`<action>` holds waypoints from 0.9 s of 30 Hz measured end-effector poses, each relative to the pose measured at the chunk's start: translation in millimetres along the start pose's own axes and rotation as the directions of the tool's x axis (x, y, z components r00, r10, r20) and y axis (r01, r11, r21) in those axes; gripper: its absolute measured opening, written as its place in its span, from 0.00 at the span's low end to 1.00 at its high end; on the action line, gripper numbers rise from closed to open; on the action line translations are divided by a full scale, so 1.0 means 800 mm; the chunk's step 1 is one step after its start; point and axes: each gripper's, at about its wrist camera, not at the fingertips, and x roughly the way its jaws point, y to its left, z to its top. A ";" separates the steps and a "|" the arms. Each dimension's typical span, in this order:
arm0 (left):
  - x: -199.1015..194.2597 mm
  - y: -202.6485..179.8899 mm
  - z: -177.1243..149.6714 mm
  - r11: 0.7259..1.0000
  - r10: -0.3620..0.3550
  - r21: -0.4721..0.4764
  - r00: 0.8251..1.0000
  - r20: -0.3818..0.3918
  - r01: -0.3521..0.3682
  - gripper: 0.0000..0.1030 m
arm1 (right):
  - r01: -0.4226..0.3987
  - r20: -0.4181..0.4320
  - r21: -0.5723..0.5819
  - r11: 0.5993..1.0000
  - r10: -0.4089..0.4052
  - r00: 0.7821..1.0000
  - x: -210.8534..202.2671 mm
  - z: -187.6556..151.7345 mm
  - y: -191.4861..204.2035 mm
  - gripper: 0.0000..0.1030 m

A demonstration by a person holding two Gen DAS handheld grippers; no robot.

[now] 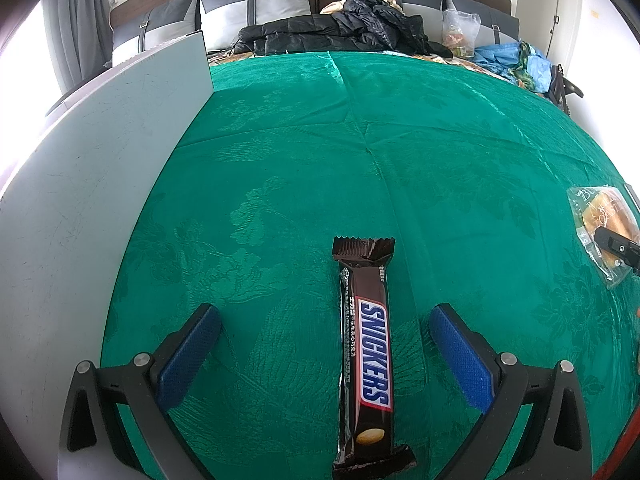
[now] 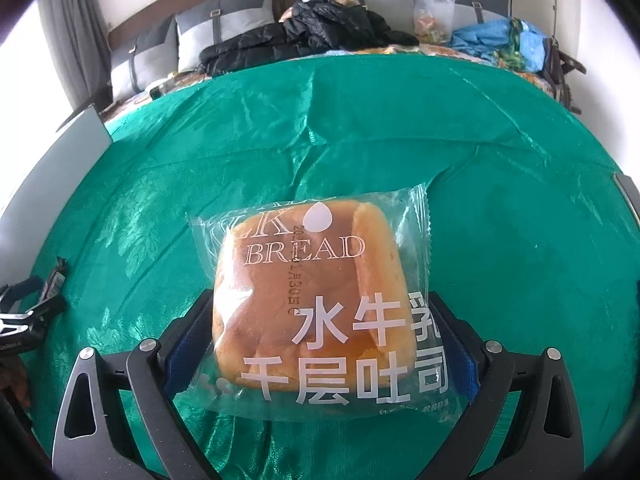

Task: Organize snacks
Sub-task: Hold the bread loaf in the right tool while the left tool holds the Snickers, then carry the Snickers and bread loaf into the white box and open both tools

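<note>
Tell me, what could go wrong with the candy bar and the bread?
The right gripper has its fingers on both sides of the soft bread packet; squeezing hard could squash the loaf. The left gripper is wide open around the Snickers bar, which lies lengthwise between the fingers, so a tilted close might nudge it aside. The shiny green cloth looks slippery.

Two wrist fisheyes, both low over the green patterned cloth, facing the bed's grey pillows.

The left view looks close along a brown Snickers bar; the right sits nearer still over a clear-wrapped bread bun. Both share the black jacket and the bun.
</note>
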 end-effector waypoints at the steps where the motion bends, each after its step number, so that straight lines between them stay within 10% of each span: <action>1: 0.000 0.000 0.000 1.000 0.000 0.000 1.000 0.000 0.000 1.00 | -0.001 0.000 0.001 1.000 0.001 1.000 0.000 0.000 -0.001 0.97; 21: -0.005 -0.006 0.003 0.996 -0.046 0.074 0.989 -0.141 0.057 0.99 | -0.002 0.000 0.002 1.000 0.002 1.000 0.000 0.000 -0.002 0.97; 24: -0.016 -0.011 -0.001 0.992 -0.064 0.099 0.990 -0.127 0.076 0.77 | -0.002 -0.001 0.004 1.000 0.002 1.000 0.000 0.000 -0.002 0.96; 27: -0.024 -0.012 0.001 0.991 -0.081 0.099 0.991 -0.111 0.092 0.17 | -0.009 -0.095 0.011 1.000 0.010 0.995 0.000 0.013 -0.003 0.96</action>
